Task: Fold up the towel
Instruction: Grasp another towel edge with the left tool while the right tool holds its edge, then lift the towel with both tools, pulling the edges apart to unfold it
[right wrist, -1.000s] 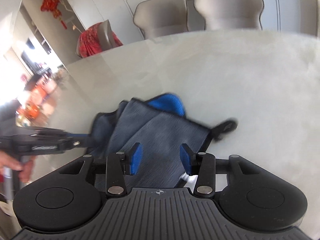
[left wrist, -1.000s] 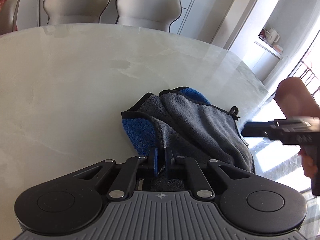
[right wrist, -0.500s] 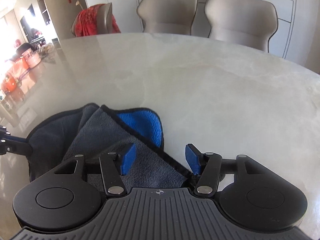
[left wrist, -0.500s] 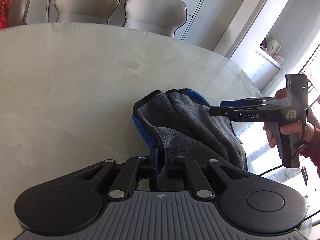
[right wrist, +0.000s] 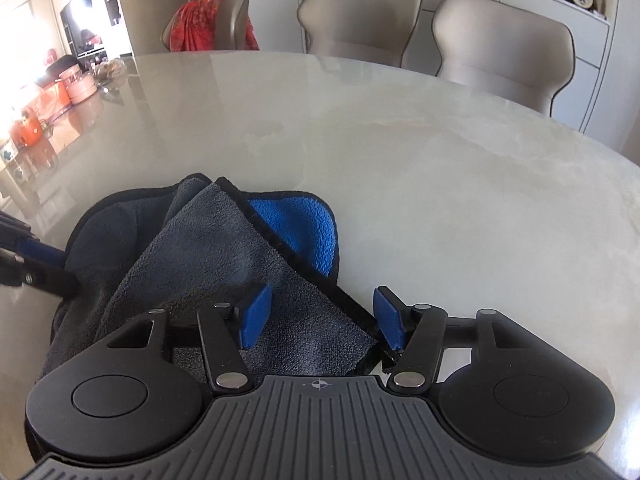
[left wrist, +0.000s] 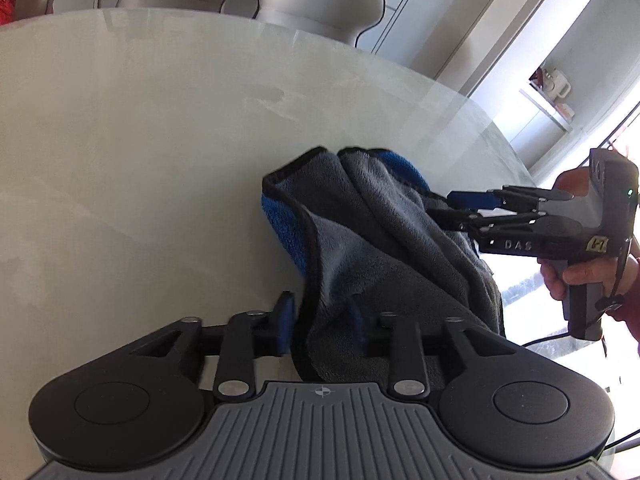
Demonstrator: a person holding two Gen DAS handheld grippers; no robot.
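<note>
Since the earlier frames our left gripper has just been opening: its blue pads were pressed together on the towel's edge, and now they stand apart with the fold of cloth loose between them. Our right gripper has come lower to the towel, and its jaws have just been closing a little, yet they are spread; the black-bound corner of the cloth lies between the pads, and the right pad is just beside this hem. We cannot tell if it touches.

Nearest to us, the grey microfibre towel with blue underside and black border lies bunched and partly folded on the pale glossy marble-look table, near the table's front edge. From the right wrist view its grey side is up and one blue flap shows at the far right. The left gripper's fingers enter this view from the left, at the towel's edge. In the left wrist view we see the right gripper from the side, at the towel's right edge, with a person's hand around its handle.

Beyond the table stand two beige upholstered chairs, and further left a chair draped with red cloth.
</note>
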